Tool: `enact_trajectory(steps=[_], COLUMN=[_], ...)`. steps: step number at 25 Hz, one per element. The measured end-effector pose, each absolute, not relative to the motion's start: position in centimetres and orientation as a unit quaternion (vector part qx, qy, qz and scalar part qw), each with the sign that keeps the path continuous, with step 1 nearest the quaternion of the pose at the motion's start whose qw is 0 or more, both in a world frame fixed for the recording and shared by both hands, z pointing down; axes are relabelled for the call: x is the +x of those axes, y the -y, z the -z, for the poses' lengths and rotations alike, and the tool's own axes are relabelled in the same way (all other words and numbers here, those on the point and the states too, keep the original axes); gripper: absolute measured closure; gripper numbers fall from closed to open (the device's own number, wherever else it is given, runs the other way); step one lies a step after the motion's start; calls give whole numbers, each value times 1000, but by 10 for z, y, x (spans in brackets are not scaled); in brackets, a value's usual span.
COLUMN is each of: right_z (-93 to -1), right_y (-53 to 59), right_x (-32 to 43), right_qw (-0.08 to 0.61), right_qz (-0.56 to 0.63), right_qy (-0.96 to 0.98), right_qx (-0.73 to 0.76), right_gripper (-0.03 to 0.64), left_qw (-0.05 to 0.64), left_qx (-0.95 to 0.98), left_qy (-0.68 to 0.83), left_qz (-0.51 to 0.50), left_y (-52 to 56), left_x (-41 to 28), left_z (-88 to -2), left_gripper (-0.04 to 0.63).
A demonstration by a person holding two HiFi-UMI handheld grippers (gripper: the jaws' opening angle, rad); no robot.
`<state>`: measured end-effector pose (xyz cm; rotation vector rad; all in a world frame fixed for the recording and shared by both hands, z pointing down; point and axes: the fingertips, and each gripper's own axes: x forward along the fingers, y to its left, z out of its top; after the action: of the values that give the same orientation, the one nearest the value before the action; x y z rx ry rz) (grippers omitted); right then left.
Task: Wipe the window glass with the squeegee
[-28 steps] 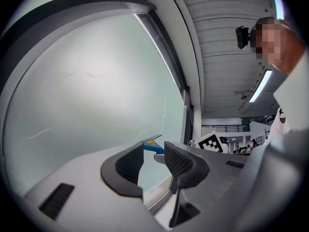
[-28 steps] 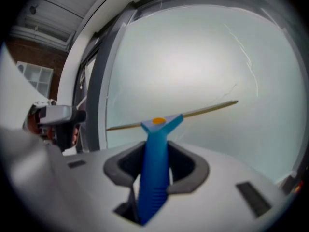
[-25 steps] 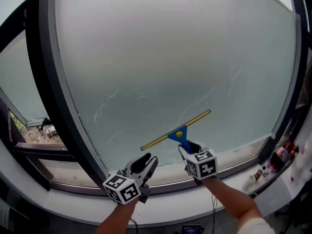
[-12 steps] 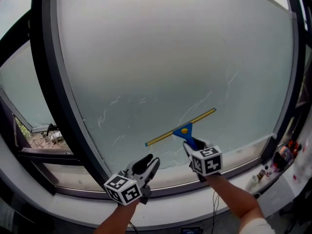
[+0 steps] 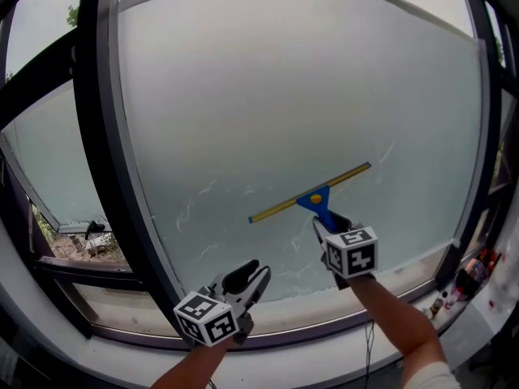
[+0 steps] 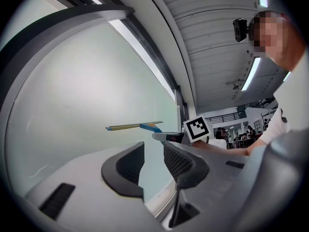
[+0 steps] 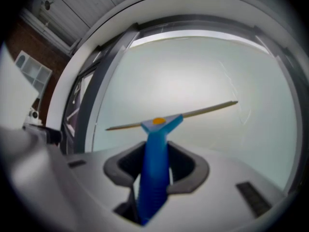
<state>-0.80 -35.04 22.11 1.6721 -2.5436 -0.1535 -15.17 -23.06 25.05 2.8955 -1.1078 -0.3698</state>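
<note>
The squeegee (image 5: 312, 198) has a blue handle, an orange dot and a long yellow-edged blade, which lies tilted against the frosted window glass (image 5: 284, 96), right end higher. My right gripper (image 5: 333, 227) is shut on the blue handle just below the blade; in the right gripper view the squeegee (image 7: 159, 124) rises from between the jaws of my right gripper (image 7: 157, 161). My left gripper (image 5: 252, 278) hangs lower left, near the sill, with its jaws closing and nothing between them. In the left gripper view the left gripper (image 6: 152, 149) faces the glass, with the squeegee (image 6: 137, 126) beyond.
A dark window post (image 5: 105, 136) bounds the pane on the left, and a grey sill (image 5: 122, 302) runs below. Thin water streaks (image 5: 195, 205) mark the lower glass. Small bottles (image 5: 470, 267) stand at the right end of the sill. A person and a room show behind in the left gripper view.
My right gripper has carried the squeegee up the glass and slightly to the right. The left gripper has stayed low near the sill.
</note>
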Motion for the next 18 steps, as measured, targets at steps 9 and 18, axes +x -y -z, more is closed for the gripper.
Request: enact_trajectory(steps=[9,18], right_z=[-99,39], right_y=[372,407], right_x=[-10,7], right_qw=[-31,-109], right_qz=[113,133], right_qy=[828,818], right_qx=[548,549], right_gripper=[469,469], left_qw=[-74,-147], left_qx=[926,910], left_qy=[351,367], left_qz=[117,129], left_y=[241,264], left_x=[-136,-120], left_z=[-170,-87], left_gripper=[453,459])
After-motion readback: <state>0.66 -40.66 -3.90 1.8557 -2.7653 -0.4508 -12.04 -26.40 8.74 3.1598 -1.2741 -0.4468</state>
